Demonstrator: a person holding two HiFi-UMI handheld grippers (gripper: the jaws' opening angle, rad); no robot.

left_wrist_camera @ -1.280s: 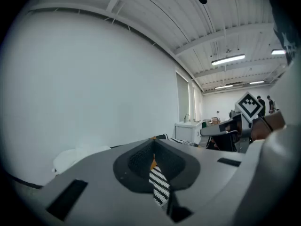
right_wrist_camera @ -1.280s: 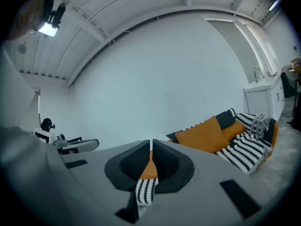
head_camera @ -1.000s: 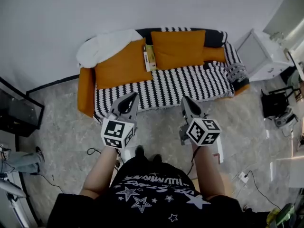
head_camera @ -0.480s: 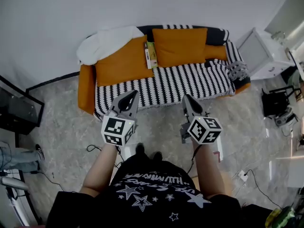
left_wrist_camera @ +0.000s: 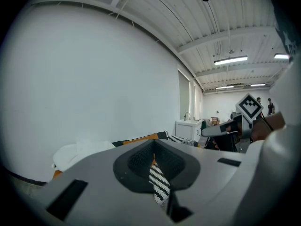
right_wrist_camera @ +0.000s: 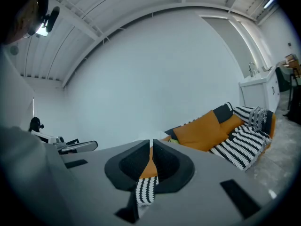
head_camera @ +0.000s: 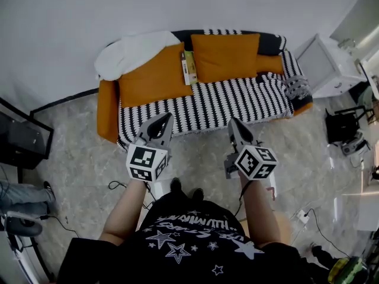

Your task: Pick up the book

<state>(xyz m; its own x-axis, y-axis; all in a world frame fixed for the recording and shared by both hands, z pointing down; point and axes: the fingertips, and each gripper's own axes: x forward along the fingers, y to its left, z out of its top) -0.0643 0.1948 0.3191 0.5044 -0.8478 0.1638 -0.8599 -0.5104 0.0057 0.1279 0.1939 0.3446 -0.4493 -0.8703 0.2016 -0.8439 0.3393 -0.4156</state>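
Note:
The book (head_camera: 189,67), slim with a green and yellow cover, stands on edge on the sofa seat between two orange cushions (head_camera: 224,57), leaning against the backrest. Both grippers hover over the floor in front of the sofa (head_camera: 207,108), well short of the book. My left gripper (head_camera: 160,122) points at the sofa's left half, jaws together and empty. My right gripper (head_camera: 233,125) points at the sofa's middle, also shut and empty. In the left gripper view only a thin slit shows between the jaws of the left gripper (left_wrist_camera: 153,149). The right gripper (right_wrist_camera: 151,142) looks the same in its own view.
A white blanket (head_camera: 133,51) lies over the sofa's left end and a grey knitted throw (head_camera: 295,87) over its right end. A white cabinet (head_camera: 324,68) stands to the right, with black equipment (head_camera: 342,132) beyond. Cables (head_camera: 115,188) lie on the stone floor. A person's leg (head_camera: 26,194) shows at left.
The sofa sits slightly lower in the head view. The left gripper has edged a little toward it. Both grippers stay shut. The leg at the left edge has shifted.

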